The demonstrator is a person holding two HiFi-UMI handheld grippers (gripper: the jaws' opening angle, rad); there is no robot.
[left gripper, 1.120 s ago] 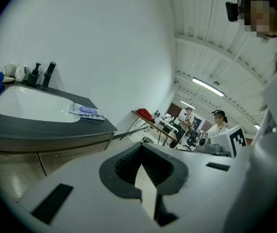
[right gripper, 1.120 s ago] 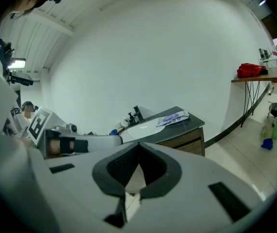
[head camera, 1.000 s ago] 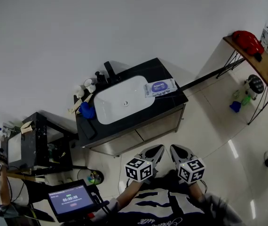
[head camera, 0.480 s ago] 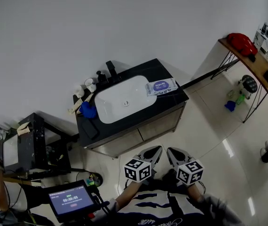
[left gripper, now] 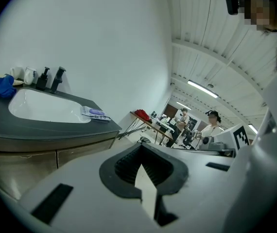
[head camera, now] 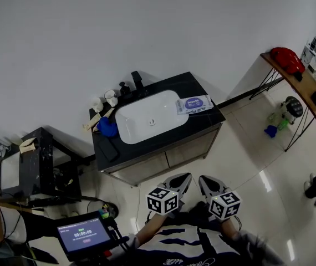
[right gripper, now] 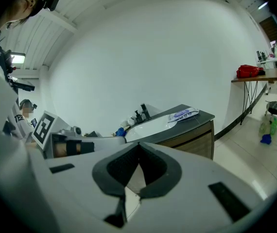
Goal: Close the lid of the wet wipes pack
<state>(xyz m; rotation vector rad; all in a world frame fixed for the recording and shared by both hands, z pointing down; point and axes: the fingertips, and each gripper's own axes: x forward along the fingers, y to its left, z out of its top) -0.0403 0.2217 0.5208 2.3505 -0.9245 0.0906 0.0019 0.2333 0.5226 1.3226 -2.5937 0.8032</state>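
Note:
The wet wipes pack (head camera: 194, 104), white with a purple label, lies flat on the black countertop (head camera: 199, 88) just right of the white basin (head camera: 147, 117). It is also small in the left gripper view (left gripper: 95, 113) and in the right gripper view (right gripper: 182, 114). At this distance I cannot tell how its lid stands. My left gripper (head camera: 184, 179) and right gripper (head camera: 203, 182) hang side by side close to my body, well in front of the vanity. Both are shut with nothing between the jaws (left gripper: 141, 159) (right gripper: 138, 155).
A black faucet (head camera: 137, 80), small bottles, cups (head camera: 110, 97) and a blue cloth (head camera: 107, 127) sit along the basin's back left. A black cart (head camera: 33, 168) stands left, a tablet (head camera: 83, 233) near my left arm, a wooden side table (head camera: 299, 85) right. People stand in the background.
The head view has shifted slightly, so the vanity sits a little lower and further right in the frame. Both grippers keep the same pose, shut and close together.

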